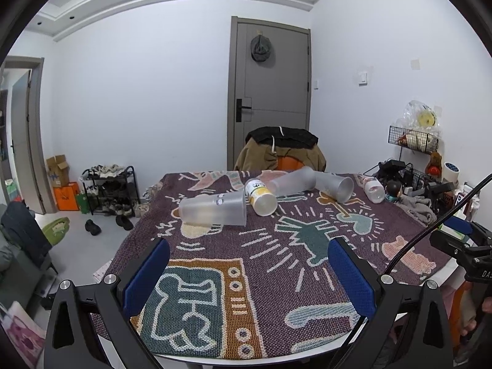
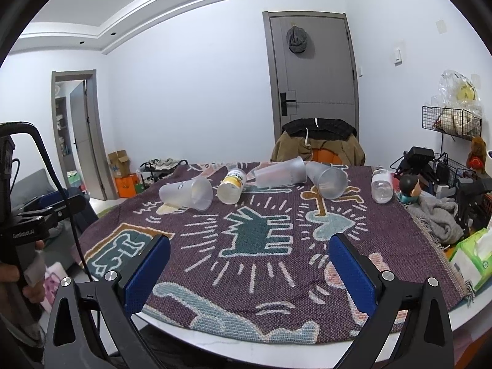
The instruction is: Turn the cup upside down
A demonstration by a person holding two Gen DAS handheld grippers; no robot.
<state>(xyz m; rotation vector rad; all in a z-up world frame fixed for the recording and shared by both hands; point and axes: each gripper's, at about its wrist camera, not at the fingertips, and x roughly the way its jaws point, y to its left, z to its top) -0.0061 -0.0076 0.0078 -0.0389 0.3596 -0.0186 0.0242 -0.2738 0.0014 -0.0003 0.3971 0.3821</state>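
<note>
Several frosted plastic cups lie on their sides on the patterned tablecloth (image 1: 276,276). The nearest cup (image 1: 213,211) lies at the left, also in the right wrist view (image 2: 187,193). A yellow-labelled cup (image 1: 260,196) (image 2: 231,185) lies beside it. Two more cups (image 1: 292,182) (image 1: 336,186) lie further back, also seen in the right wrist view (image 2: 281,172) (image 2: 326,179). My left gripper (image 1: 249,264) is open and empty, near the table's front edge. My right gripper (image 2: 249,264) is open and empty, also at the front edge.
A small clear bottle (image 2: 382,186) lies at the right. Clutter, a grey cloth (image 2: 436,215) and tissue packs (image 2: 470,252) crowd the table's right side. A chair with clothes (image 1: 281,150) stands behind the table. A shoe rack (image 1: 109,187) stands on the floor at left.
</note>
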